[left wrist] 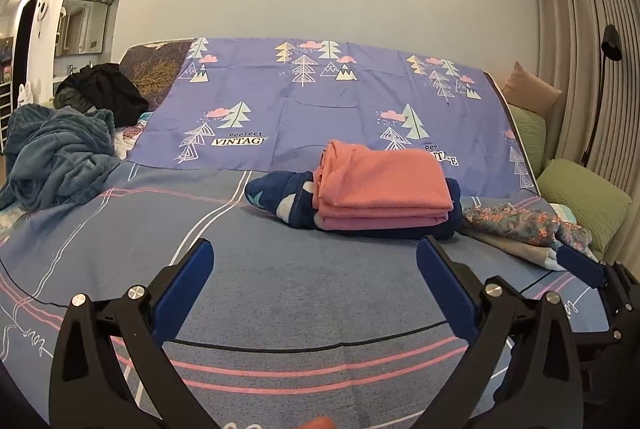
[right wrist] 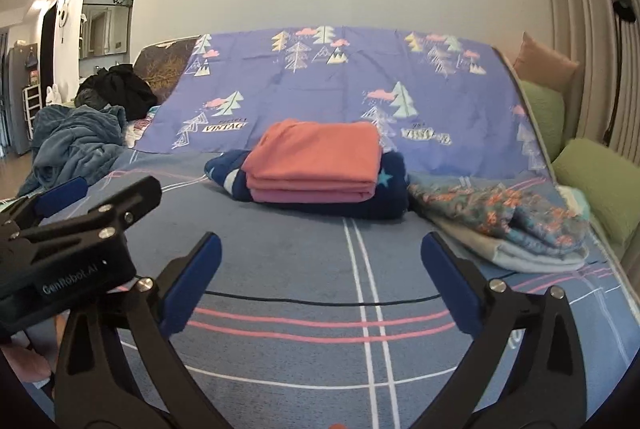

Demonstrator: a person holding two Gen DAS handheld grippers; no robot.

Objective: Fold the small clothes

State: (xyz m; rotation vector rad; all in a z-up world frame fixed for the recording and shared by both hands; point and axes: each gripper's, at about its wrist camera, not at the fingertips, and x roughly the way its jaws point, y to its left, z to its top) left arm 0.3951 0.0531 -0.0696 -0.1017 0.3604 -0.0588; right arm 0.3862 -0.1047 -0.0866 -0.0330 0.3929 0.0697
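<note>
A folded pink garment (left wrist: 384, 185) (right wrist: 316, 159) lies on top of a folded navy patterned garment (left wrist: 280, 197) (right wrist: 390, 185) in the middle of the bed. To their right lies an unfolded floral garment (left wrist: 520, 221) (right wrist: 500, 213) over a pale cloth (right wrist: 520, 249). My left gripper (left wrist: 316, 261) is open and empty, held above the grey striped sheet (left wrist: 280, 289) in front of the stack. My right gripper (right wrist: 320, 257) is open and empty, also in front of the stack. The left gripper's body (right wrist: 72, 249) shows at the left of the right wrist view.
A purple tree-print cloth (left wrist: 320, 101) covers the back of the bed. A crumpled blue blanket (left wrist: 60, 157) and dark clothes (left wrist: 104, 93) lie at the left. Green pillows (left wrist: 584, 201) and a pink one (left wrist: 528, 89) sit at the right by the curtain. A black cable (right wrist: 320, 303) crosses the sheet.
</note>
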